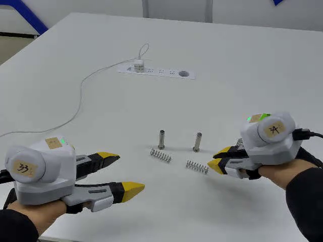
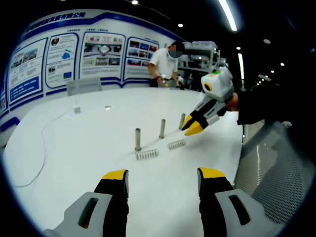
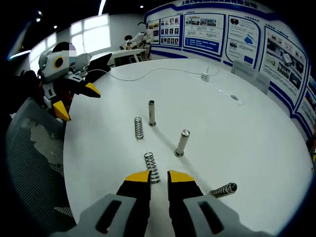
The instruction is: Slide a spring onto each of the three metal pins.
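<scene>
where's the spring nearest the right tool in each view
Head view: the spring lies right of centre, just left of the right tool.
Left gripper view: spring right of centre, below that tool's yellow tips.
Right gripper view: spring low centre, at the tool's tips.
Shared landmark: the upright pin beside it.

Two bare silver pins are stood upright side by side on the white surface [image 1: 227, 91]: the left pin [image 1: 161, 139] and the right pin [image 1: 197, 141]. One loose spring [image 1: 160, 155] is laid just before the former, another spring [image 1: 197, 167] before the latter. A third pin [image 3: 223, 189], sleeved in a coil, is seen apart.
</scene>
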A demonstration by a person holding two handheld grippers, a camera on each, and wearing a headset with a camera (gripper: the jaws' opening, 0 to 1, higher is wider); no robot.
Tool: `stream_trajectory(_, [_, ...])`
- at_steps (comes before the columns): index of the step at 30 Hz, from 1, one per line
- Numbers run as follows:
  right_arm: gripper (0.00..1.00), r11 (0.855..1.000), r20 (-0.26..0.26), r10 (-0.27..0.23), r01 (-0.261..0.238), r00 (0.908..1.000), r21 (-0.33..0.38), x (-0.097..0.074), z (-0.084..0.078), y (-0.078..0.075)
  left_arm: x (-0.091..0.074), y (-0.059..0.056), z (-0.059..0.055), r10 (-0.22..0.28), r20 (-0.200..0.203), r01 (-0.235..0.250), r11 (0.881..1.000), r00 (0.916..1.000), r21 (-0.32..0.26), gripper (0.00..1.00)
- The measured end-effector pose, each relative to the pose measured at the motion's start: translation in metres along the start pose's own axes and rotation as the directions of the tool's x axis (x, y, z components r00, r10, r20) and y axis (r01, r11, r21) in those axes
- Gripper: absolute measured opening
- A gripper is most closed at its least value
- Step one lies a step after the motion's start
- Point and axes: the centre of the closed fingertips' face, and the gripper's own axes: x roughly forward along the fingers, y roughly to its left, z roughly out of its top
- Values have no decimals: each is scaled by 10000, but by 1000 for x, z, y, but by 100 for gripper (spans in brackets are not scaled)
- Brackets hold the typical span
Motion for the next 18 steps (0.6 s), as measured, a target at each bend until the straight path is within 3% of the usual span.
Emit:
stream_trajectory(10, [14, 9902, -792, 671, -761, 9946, -1172, 25, 10, 16, 0, 0, 0, 35, 19, -35, 10000, 10000, -32, 57])
stream_trajectory(18, [14, 9784, -1439, 946, -1187, 9851, -1692, 40, 10, 17, 0, 0, 0, 30, 7, -30, 10000, 10000, -51, 57])
